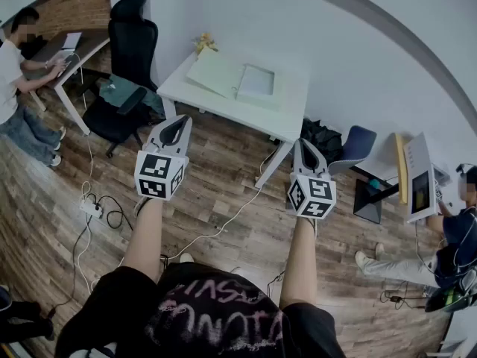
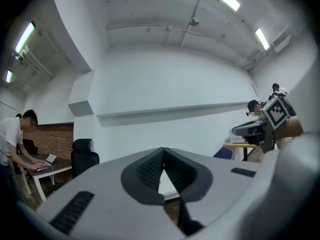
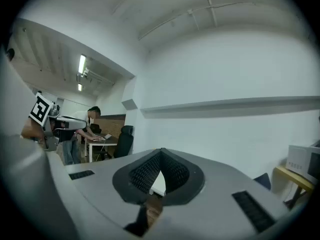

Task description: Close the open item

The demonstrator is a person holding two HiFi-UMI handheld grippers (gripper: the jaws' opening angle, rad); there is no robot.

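A flat pale case [image 1: 233,81] lies open on the white table [image 1: 291,118] ahead of me, its lid folded out to the left and its tray half to the right. My left gripper [image 1: 181,121] and right gripper [image 1: 302,143] are held level over the wooden floor, short of the table's near edge and well apart from the case. Both are shut with nothing between the jaws; the ribbed pads meet at the tips in the left gripper view [image 2: 163,149] and the right gripper view [image 3: 161,150]. A strip of table shows through each gap.
A small yellow object [image 1: 203,43] sits at the table's far left corner. Black office chairs [image 1: 133,45] stand left of the table, a dark bag [image 1: 322,136] and blue chair [image 1: 356,146] to its right. Cables and a power strip [image 1: 91,207] cross the floor. People work at desks on both sides.
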